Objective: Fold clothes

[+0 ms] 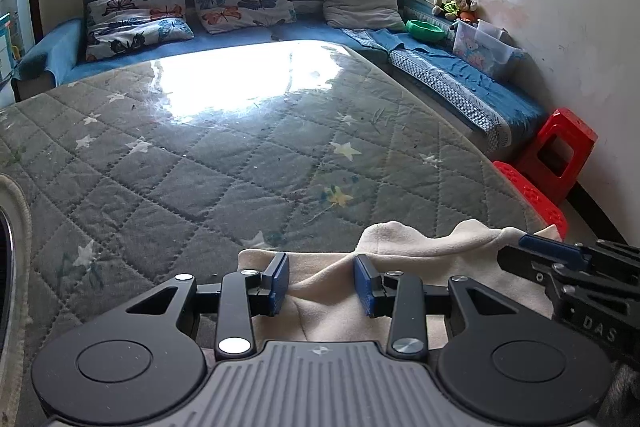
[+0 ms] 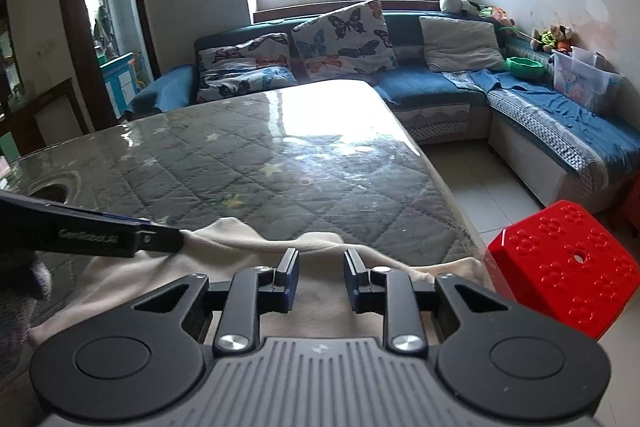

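Note:
A cream garment (image 1: 420,247) lies crumpled at the near edge of the quilted grey table (image 1: 224,167). My left gripper (image 1: 321,281) is open, its blue pads either side of a fold of the cloth. In the right wrist view the same garment (image 2: 256,247) lies under my right gripper (image 2: 321,277), which is open just above it. The left gripper (image 2: 160,237) shows there at the left, over the cloth's left part. The right gripper (image 1: 560,259) shows at the right edge of the left wrist view.
A glossy cover lies over the table (image 2: 280,155). A blue corner sofa (image 2: 560,107) with butterfly pillows (image 2: 344,39) runs behind and to the right. A red stool (image 2: 568,263) stands close by the table's right corner. A doorway (image 2: 108,39) opens at the left.

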